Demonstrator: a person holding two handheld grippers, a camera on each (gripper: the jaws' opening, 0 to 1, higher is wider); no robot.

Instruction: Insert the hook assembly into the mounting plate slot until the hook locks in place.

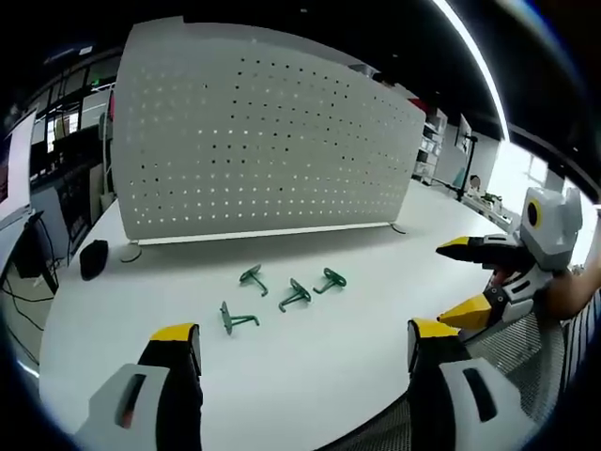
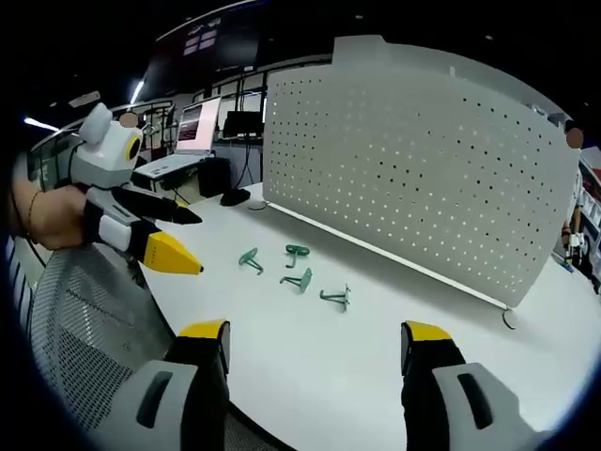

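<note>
In the left gripper view, the left gripper (image 1: 302, 340) stands with its two yellow-tipped grey jaws wide apart at the bottom of the picture, holding nothing and touching nothing. Ahead of the jaws, in the gap between them and a little beyond, four small green metal hooks (image 1: 282, 299) lie loose on the white bench (image 1: 376, 282): one nearest the left jaw, one farther ahead, one near the middle, and one toward the right jaw's side. The hooks lie near each other but apart. Well beyond them the tall white perforated mounting plate (image 1: 263, 136) stands upright on the bench, on small feet. A small black object (image 1: 93, 258) sits on the bench off to the left of the plate's foot. To the right of the right jaw the right gripper (image 1: 465, 287) comes in, its yellow-tipped jaws spread open and empty, above a grey mesh chair back (image 1: 526, 362).

In the right gripper view, the right gripper (image 2: 315, 340) shows its own jaws far apart, clear of everything. The four green hooks (image 2: 296, 272) lie ahead of the gap, slightly toward the left jaw, on the bench (image 2: 423, 301). The perforated plate (image 2: 413, 155) rises beyond them. Left of the left jaw, the left gripper (image 2: 188, 240) hangs over the bench edge, jaws parted and empty, held by a hand (image 2: 52, 221).
</note>
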